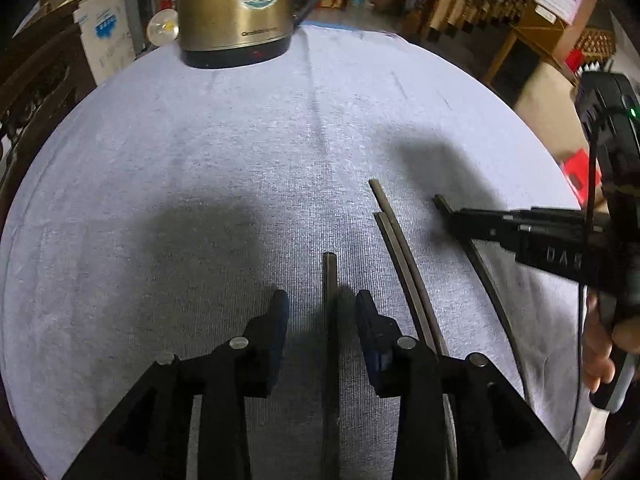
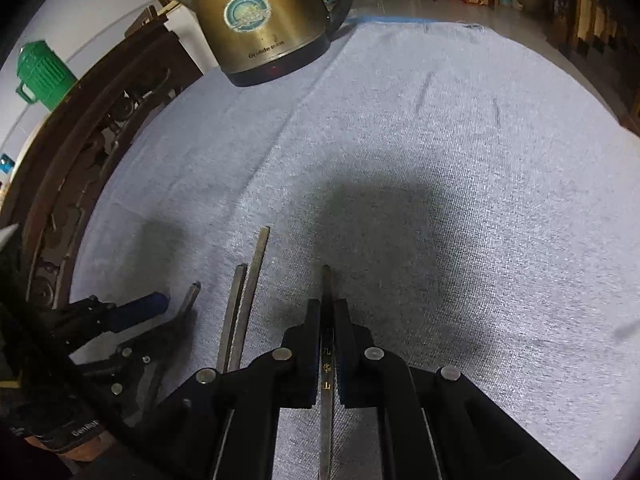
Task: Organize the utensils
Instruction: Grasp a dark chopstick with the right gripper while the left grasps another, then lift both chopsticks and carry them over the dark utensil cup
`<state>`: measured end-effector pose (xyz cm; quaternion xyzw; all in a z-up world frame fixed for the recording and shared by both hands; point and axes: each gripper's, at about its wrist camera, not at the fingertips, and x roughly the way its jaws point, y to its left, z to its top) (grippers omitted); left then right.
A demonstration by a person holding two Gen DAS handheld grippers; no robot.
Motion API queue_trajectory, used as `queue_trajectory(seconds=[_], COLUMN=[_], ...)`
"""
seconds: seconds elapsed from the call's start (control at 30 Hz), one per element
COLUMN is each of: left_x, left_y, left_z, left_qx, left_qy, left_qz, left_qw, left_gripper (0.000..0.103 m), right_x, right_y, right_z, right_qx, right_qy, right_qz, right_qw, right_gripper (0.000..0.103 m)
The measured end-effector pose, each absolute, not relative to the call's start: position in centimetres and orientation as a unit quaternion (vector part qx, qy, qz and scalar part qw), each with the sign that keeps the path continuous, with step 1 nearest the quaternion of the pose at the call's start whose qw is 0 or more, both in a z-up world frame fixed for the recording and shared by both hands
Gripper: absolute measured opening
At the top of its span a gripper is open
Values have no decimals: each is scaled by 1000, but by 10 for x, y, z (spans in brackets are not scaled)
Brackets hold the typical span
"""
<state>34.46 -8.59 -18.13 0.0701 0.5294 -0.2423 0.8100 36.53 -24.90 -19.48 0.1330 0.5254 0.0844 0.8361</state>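
Several dark chopsticks lie on a pale blue cloth [image 1: 200, 140]. In the left wrist view my left gripper [image 1: 322, 300] stands open, and one chopstick [image 1: 330, 344] lies on the cloth between its blue-padded fingers, clear of both pads. Right of it two chopsticks [image 1: 400, 256] rest side by side. My right gripper [image 1: 452, 216] comes in from the right, shut on a fourth chopstick [image 1: 492, 288]. In the right wrist view that gripper [image 2: 327, 306] clamps this chopstick [image 2: 327, 280], which bears gold characters. The pair [image 2: 244, 300] and the left gripper [image 2: 160, 320] are to its left.
A brass-coloured electric kettle [image 1: 236, 12] stands at the far edge of the cloth. A carved dark wooden chair [image 2: 80, 160] borders the table's left side, with a green container [image 2: 42, 74] beyond it. A hand [image 1: 600, 356] holds the right gripper.
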Motion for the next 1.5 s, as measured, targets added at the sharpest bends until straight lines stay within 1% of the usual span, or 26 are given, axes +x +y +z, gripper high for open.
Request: queue_trajectory(seconds=[0.17,0.23,0.3,0.33,0.37,0.4,0.6,0.77,1.03,1.33,1.5], left_x=[341,341,342,342,343,344,350,341,311,271,234], left_y=[-103,-108,-110,-111,-112,-112,-111,-97,-53,9,34], left_z=[-180,-181,-181,-181,-181,-181,-183,-171,-123,-80,-60], left_qx=[119,141,146,145,145,146,144,116,54,-25,-55], left_qy=[518,513,512,514,516,519,531,521,470,408,372], left_qz=[-243,-245,-253,-256,-259,-264,-269,-259,-229,-182,-161], left_qw=[811,810,808,806,804,800,790,805,851,894,913], left_gripper=[35,33,19,16,9,7,5,5,5,5,5], right_x=[368,372,377,378,380,382,382,364,327,257,215], right_y=[-250,-249,-243,-241,-240,-238,-232,-239,-262,-298,-307], right_z=[-195,-195,-194,-193,-193,-193,-191,-182,-154,-126,-106], right_qx=[133,128,113,108,104,98,81,96,132,195,204], right_qy=[529,536,546,549,552,554,556,532,468,393,354], right_qz=[90,88,87,86,85,85,88,96,89,56,34], right_qw=[833,830,826,824,823,822,823,836,869,897,912], right_gripper=[7,8,9,9,9,9,7,7,7,7,7])
